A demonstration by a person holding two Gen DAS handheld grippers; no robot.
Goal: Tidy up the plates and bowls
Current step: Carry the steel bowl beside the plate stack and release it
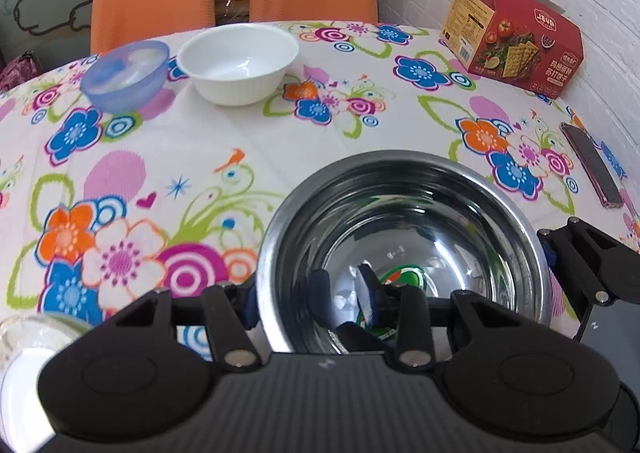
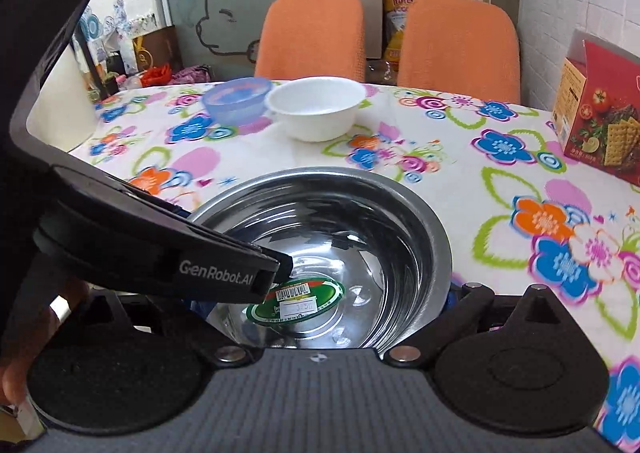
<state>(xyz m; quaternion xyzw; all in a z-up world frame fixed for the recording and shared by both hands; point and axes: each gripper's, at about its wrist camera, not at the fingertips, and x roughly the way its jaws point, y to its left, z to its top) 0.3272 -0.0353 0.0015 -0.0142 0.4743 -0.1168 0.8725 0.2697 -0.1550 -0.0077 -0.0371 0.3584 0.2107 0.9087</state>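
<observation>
Left gripper [image 1: 312, 305] jaws pinch steel bowl [image 1: 404, 249] rim | right gripper [image 2: 444, 293] jaws likewise

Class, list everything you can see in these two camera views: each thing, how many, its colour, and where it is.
Steel bowl: one, silver, green sticker inside, nearest on the table.
White bowl: one, far side.
Blue plastic bowl: one, translucent, beside the white bowl.
Cracker box: one, red, by the wall.
Phone: one, dark, table's right edge.
Floral tablecloth: one, multicoloured.
Chairs: two, orange, behind the table.
Left hand-held gripper: black, at the steel bowl's rim.
Right hand-held gripper: black, at the same bowl.
</observation>
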